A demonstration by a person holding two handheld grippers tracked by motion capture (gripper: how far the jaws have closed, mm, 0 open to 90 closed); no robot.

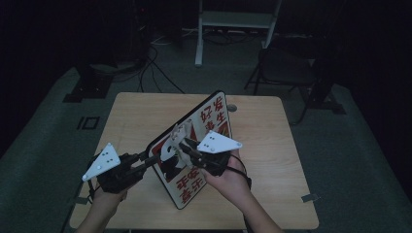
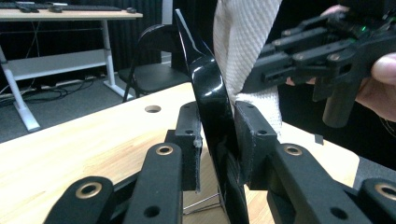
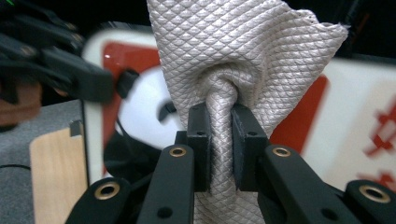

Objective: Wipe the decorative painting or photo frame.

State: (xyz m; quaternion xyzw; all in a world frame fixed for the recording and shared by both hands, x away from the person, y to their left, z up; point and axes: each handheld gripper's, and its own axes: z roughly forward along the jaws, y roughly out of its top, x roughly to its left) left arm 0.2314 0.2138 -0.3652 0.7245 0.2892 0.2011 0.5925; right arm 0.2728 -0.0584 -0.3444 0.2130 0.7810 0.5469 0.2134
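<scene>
The right gripper (image 3: 219, 140), clamped on the bunched cloth (image 3: 238, 51), faces the sign board (image 1: 194, 150) directly ahead, whose edge the left gripper (image 2: 217, 140) pinches upright.

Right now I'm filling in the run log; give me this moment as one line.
left gripper: shut on sign board edge | right gripper: shut on cloth | cloth at board face | board upright on table

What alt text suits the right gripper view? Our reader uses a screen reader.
The right tool is shut on a bunched pale waffle-textured cloth, held before a blurred white sign board with red characters.
</scene>
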